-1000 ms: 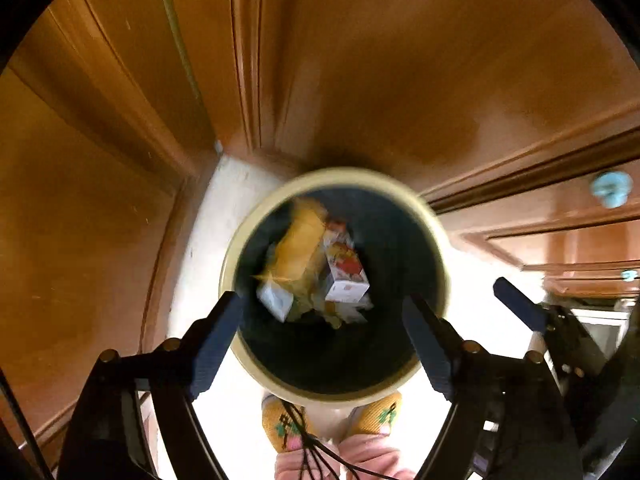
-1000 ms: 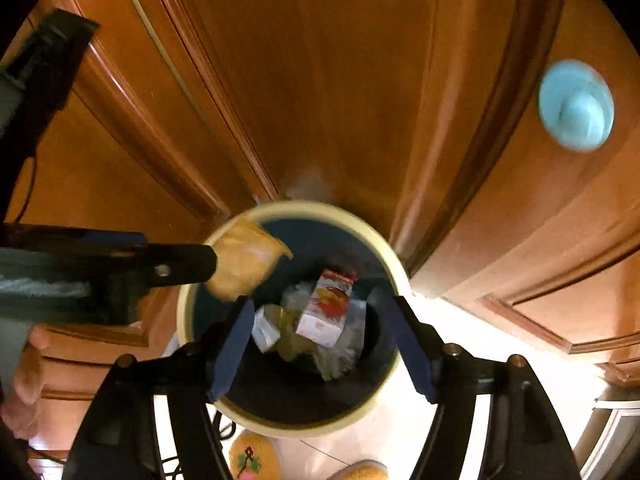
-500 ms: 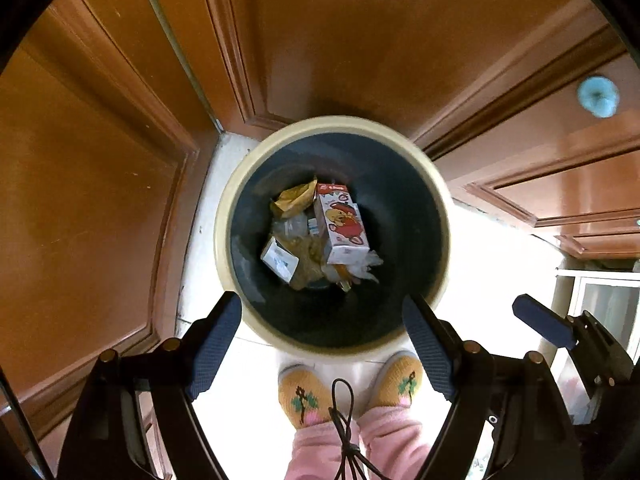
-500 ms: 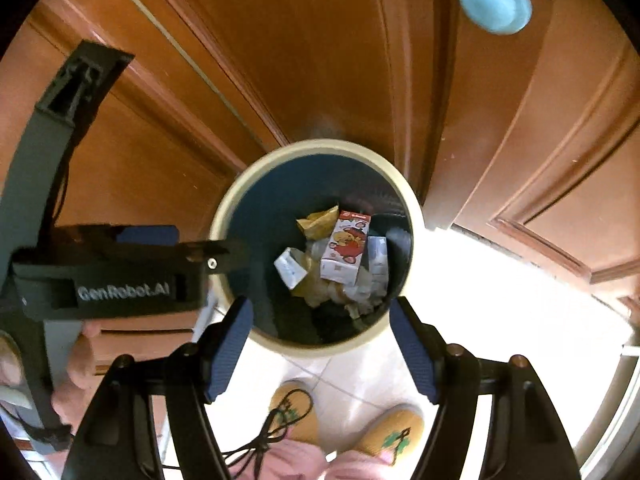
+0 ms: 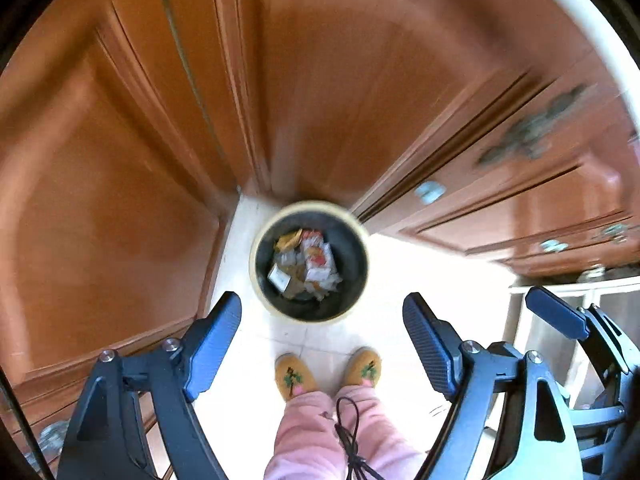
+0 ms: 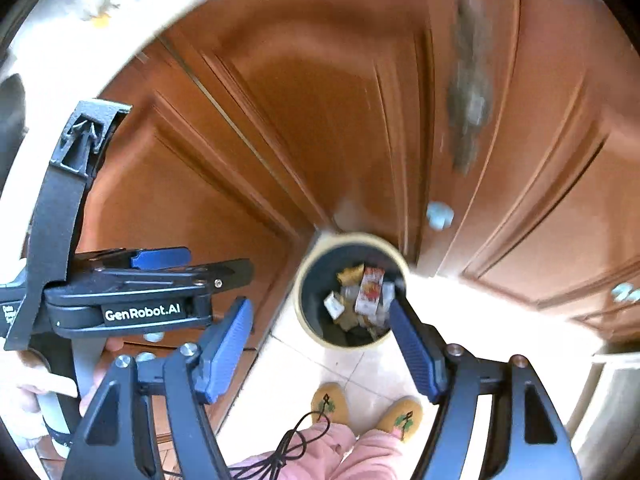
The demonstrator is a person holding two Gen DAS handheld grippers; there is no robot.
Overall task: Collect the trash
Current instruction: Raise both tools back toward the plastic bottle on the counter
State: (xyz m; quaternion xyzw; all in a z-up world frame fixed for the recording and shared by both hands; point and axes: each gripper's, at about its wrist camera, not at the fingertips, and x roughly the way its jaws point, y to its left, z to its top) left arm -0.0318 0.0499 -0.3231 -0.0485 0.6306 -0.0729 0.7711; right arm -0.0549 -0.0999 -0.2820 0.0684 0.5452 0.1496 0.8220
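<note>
While both grippers hang above it with fingers spread and nothing between them, the left gripper [image 5: 322, 344] and right gripper [image 6: 320, 344] frame the bin [image 5: 260, 276] at frame centre, where the trash [image 5: 306, 264] lies inside, beside wooden cabinets [image 5: 120, 200].

— Straight below? Round cream-rimmed dark waste bin [image 5: 309, 261] on the pale tiled floor [image 5: 396, 280], set in a corner of reddish-brown wooden cabinet doors [image 5: 120, 184].
— Inside? Crumpled wrappers and a small red-and-white carton [image 5: 319, 259], blurred.
— Nearer the lens? Left hand-held gripper [image 5: 322, 342], blue pads spread wide, nothing between them. Beneath, yellow embroidered slippers [image 5: 294, 376] and pink trouser legs [image 5: 320, 432].
— Far right? Right hand-held gripper [image 5: 558, 318], only partly seen.
</note>
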